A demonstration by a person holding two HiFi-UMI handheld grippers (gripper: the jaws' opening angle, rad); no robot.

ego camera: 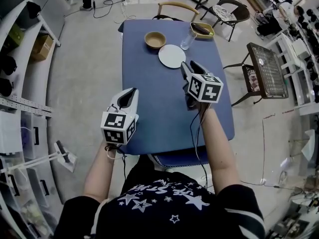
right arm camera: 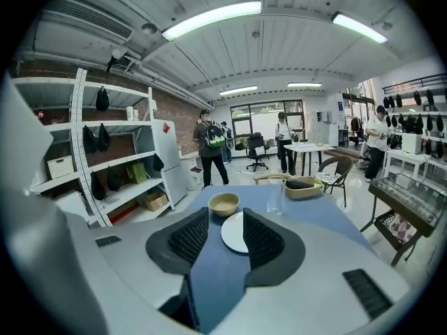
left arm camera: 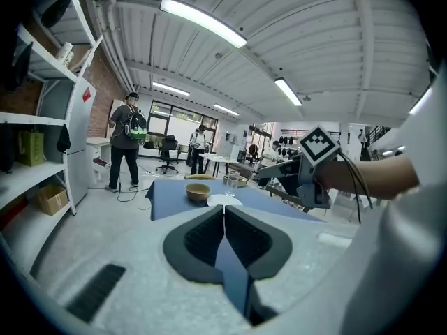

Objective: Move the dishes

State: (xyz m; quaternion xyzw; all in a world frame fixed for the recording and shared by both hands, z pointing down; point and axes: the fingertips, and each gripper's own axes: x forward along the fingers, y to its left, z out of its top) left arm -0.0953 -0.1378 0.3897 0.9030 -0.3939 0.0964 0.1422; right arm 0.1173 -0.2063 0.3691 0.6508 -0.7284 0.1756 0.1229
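On the far half of the blue table (ego camera: pixel 154 108) stand a wooden bowl (ego camera: pixel 155 39), a white plate (ego camera: pixel 172 56), a clear glass (ego camera: pixel 188 40) and a yellow dish (ego camera: pixel 202 30) holding something dark. My right gripper (ego camera: pixel 188 65) hovers just short of the plate, open and empty; in the right gripper view the plate (right arm camera: pixel 234 232) shows between the jaws of the right gripper (right arm camera: pixel 225 216), with the bowl (right arm camera: pixel 224 203) behind it. My left gripper (ego camera: pixel 130 93) is held over the table's near left part, shut and empty, with the left gripper (left arm camera: pixel 223 209) facing the bowl (left arm camera: pixel 198 191).
A wooden chair (ego camera: pixel 177 6) stands at the table's far end and a dark chair (ego camera: pixel 232 11) at the far right. A low rack table (ego camera: pixel 266 71) is to the right. Shelving (ego camera: pixel 20 59) lines the left wall. People stand far back (right arm camera: pixel 209 145).
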